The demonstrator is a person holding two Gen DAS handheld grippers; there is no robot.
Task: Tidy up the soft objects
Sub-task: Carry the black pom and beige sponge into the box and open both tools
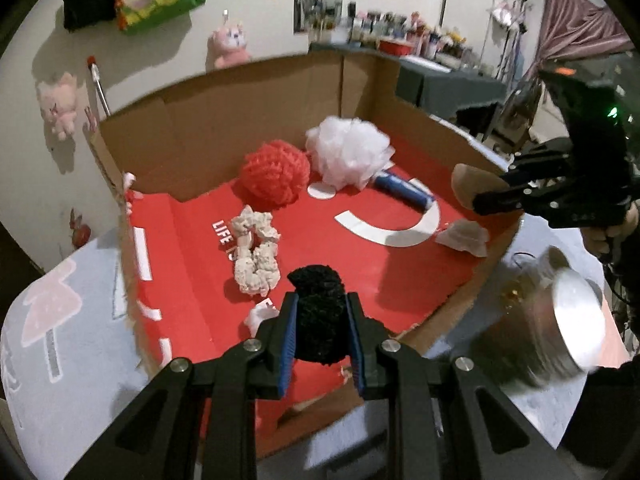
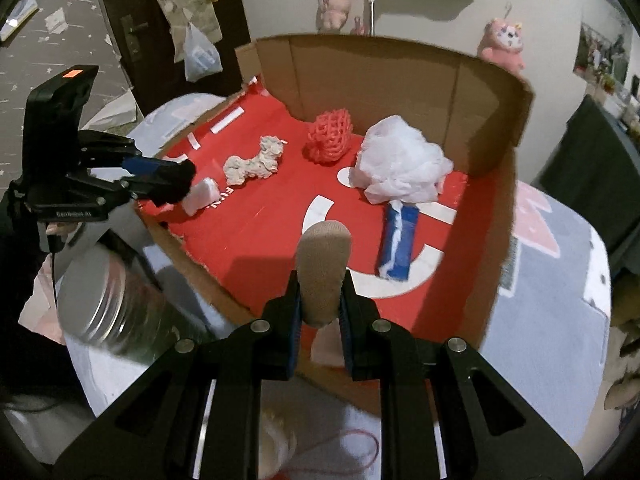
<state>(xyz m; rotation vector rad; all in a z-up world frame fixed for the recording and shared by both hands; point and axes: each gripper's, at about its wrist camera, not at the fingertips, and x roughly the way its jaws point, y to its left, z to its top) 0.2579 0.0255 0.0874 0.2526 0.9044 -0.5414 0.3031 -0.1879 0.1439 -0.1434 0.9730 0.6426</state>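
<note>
My left gripper (image 1: 322,320) is shut on a black fuzzy puff (image 1: 320,312), held over the near rim of a cardboard box with a red floor (image 1: 400,272). The right gripper (image 2: 320,300) is shut on a beige sock-like piece (image 2: 324,268) above the box's near side. Each gripper shows in the other's view: the right gripper (image 1: 476,196) with the beige piece (image 1: 470,184), the left gripper (image 2: 176,184) with the black puff (image 2: 178,182). Inside the box lie a red mesh ball (image 1: 276,178), a white mesh puff (image 1: 348,150), a cream scrunchie (image 1: 256,256) and a blue roll (image 1: 404,190).
A shiny metal tin (image 1: 556,324) stands outside the box between the two grippers. The box sits on a pale patterned cloth (image 1: 60,320). Small white scraps (image 1: 464,236) lie on the box floor. Pink plush toys (image 1: 230,46) hang on the wall behind.
</note>
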